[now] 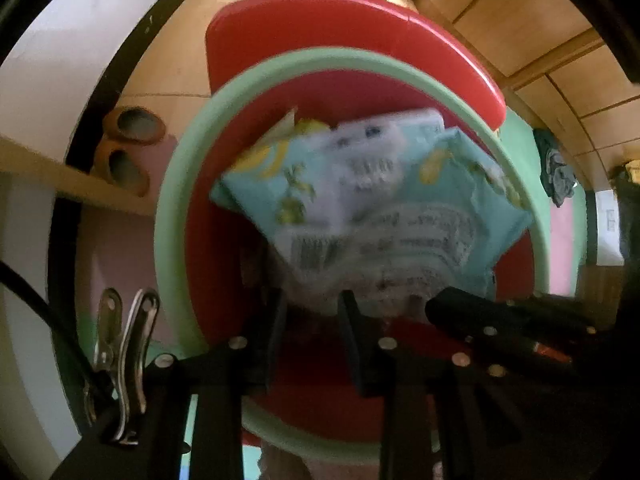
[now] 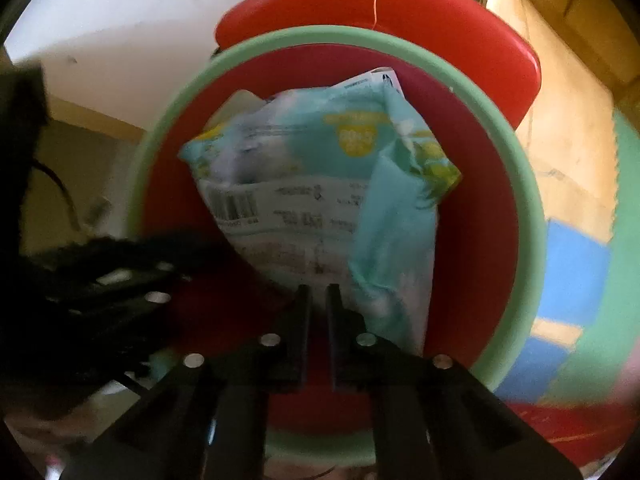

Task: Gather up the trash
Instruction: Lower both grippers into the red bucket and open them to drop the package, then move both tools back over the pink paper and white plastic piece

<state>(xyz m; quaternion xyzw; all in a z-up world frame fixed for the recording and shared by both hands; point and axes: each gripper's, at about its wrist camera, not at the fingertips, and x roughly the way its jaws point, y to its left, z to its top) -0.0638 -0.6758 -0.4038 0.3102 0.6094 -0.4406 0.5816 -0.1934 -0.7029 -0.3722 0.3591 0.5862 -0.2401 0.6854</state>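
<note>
Red plastic fills both views: one bin (image 1: 224,216) with a pale green rim and its red lid (image 1: 360,28) tipped up behind the opening. One piece of trash shows, a crumpled light-blue wrapper (image 1: 360,200) printed with yellow lemons and one barcode, hanging over the mouth of the bin. Its small print is too blurred to read in either view; a yellow patch near the top in the right wrist view carries pale lettering that cannot be made out. The right gripper (image 2: 318,292) has its two fingers drawn nearly together with the lower edge of the wrapper (image 2: 312,184) at their tips, apparently pinched there, though the blur hides the exact contact. The left gripper (image 1: 312,300) has its fingers standing apart, the wrapper's bottom edge hanging just between their tips without a clear squeeze. Off to the left in the left wrist view sit two brown clay pots (image 1: 134,126) on a ledge, and one metal clip (image 1: 124,344) is fixed near the gripper.
</note>
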